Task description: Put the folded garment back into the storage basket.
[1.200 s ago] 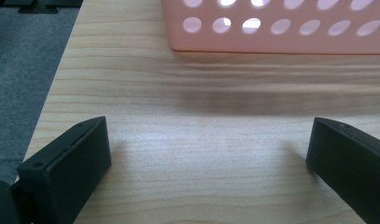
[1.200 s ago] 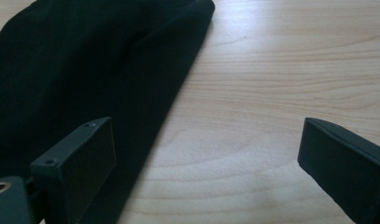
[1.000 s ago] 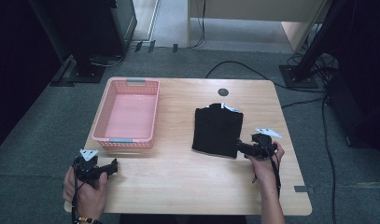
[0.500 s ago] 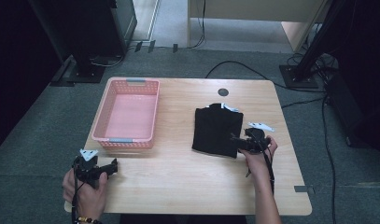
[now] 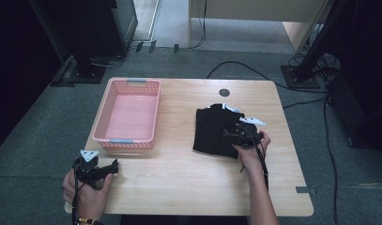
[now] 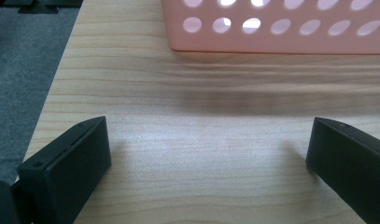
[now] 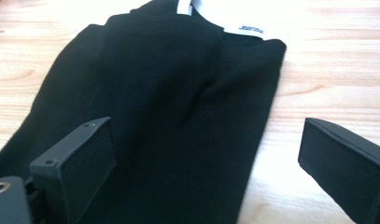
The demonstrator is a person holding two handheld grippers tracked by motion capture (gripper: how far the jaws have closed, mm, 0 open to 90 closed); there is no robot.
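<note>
A black folded garment (image 5: 214, 126) lies on the right half of the wooden table (image 5: 179, 187), its collar with a white label (image 7: 250, 25) at the far end. My right gripper (image 5: 226, 136) hovers open over the garment's near right edge. In the right gripper view, one jaw stands above the black fabric (image 7: 169, 93) and the other above bare wood, so the right gripper (image 7: 204, 140) straddles that edge. My left gripper (image 5: 114, 165) rests open at the front left corner, just before the pink basket (image 5: 127, 115). The left gripper (image 6: 208, 135) has only wood between its jaws.
The pink basket's perforated wall (image 6: 281, 28) stands close ahead of the left jaws, and the basket holds nothing. A small dark round mark (image 5: 224, 92) sits near the table's far edge. Cables (image 5: 235, 68) and stand bases lie on the grey floor around.
My right gripper has moved forward and left, from the garment's near right corner onto its right edge. The left gripper has stayed still.
</note>
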